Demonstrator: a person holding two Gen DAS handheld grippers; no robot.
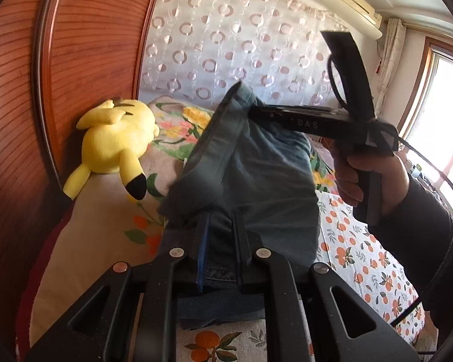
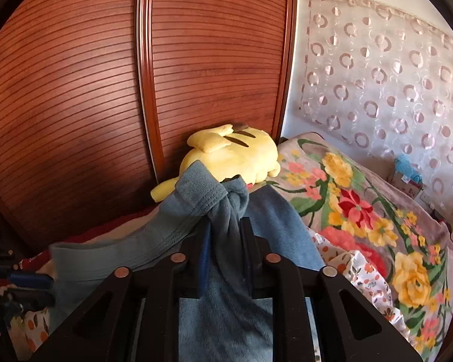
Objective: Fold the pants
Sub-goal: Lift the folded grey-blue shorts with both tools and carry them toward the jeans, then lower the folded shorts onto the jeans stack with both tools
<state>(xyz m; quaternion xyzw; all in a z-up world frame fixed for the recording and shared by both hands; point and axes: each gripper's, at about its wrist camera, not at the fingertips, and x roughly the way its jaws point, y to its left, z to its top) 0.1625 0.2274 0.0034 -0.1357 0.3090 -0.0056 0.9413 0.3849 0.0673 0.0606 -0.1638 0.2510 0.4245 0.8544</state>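
**Both grippers hanging onto the blue pants over the bed**

Using the yellow plush toy (image 1: 114, 147) as the reference here, since it's lying against the wooden wardrobe doors (image 1: 84, 45) in both views.

Starting left: the plush is sprawling on a pale cover, ears toward the doors. Just right of it the blue pants (image 1: 256, 166) are being held up off the bed, bunching into a thick fold that's rising above the orange-print sheet (image 1: 362, 259).

The left gripper (image 1: 220, 226) is sitting below and right of the plush, jaws standing only narrowly apart with pants fabric filling the gap, so it's pinching the cloth.

Further right of the plush, the right gripper (image 1: 256, 111) is reaching in sideways at the top of the fold, with a hand (image 1: 368, 178) in a dark sleeve wrapping its handle.

From the right wrist view, the right gripper (image 2: 223, 235) is sitting right in front of the plush (image 2: 235, 154), its jaws a little apart with a twist of the pants (image 2: 226, 211) bunching between them; the ribbed waistband is draping off to the left. Right of the plush, a floral blanket (image 2: 362, 205) is lying in front of the circle-pattern curtain (image 2: 392, 84).
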